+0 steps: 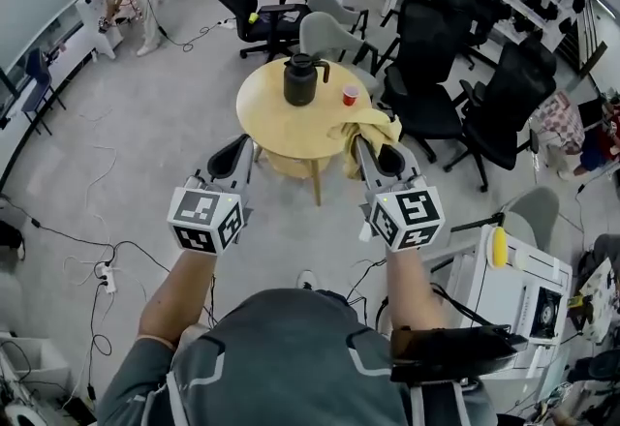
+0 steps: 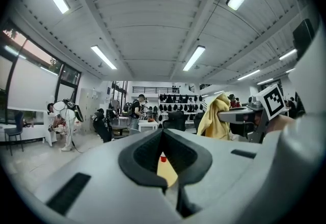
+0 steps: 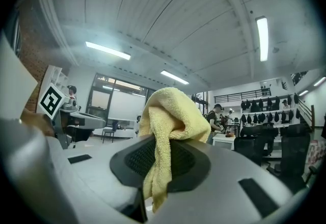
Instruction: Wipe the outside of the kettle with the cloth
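Jaws on my right gripper [image 3: 159, 152] are squeezed tight on the yellow cloth [image 3: 172, 111], which sticks up and flops over them. Jaws on my left gripper [image 2: 163, 136] are pressed together with nothing in them. Both grippers point level at the round wooden table [image 1: 276, 129]. The black kettle [image 1: 300, 80] stands on it, apart from the cloth, with a small red cup [image 1: 350, 96] just beside it

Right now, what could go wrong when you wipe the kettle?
The red cup stands close beside the kettle, so a wide wipe could knock it over. The cloth hangs loosely from the right gripper and might slip out. The left gripper is shut and empty, so nothing steadies the kettle; it may slide on the table.
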{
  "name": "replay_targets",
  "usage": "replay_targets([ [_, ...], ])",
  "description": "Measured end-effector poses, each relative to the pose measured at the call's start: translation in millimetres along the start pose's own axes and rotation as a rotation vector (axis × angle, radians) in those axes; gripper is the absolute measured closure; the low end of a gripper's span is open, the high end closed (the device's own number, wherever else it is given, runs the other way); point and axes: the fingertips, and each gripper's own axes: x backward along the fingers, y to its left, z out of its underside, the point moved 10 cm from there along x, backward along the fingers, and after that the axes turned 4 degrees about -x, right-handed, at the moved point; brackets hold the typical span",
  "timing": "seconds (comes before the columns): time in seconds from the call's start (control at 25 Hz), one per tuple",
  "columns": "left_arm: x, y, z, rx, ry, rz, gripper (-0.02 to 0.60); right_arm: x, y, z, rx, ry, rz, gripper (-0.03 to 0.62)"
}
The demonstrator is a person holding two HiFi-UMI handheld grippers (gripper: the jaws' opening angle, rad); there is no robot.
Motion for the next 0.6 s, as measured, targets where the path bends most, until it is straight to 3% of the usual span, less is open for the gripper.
replay_targets([
  [0.32,-88.3,-12.9,-5.7,-0.013,0.033,-0.019,0.572,-38.9,-86.9,8.8,-0.026,0.007,-0.026,0.526],
  [0.6,-136.8,-14.3,-2.2,-0.021,0.067,-0.047,0.572,-68.0,-133.1,21.4,-0.038,0.016,-0.051,0.526],
])
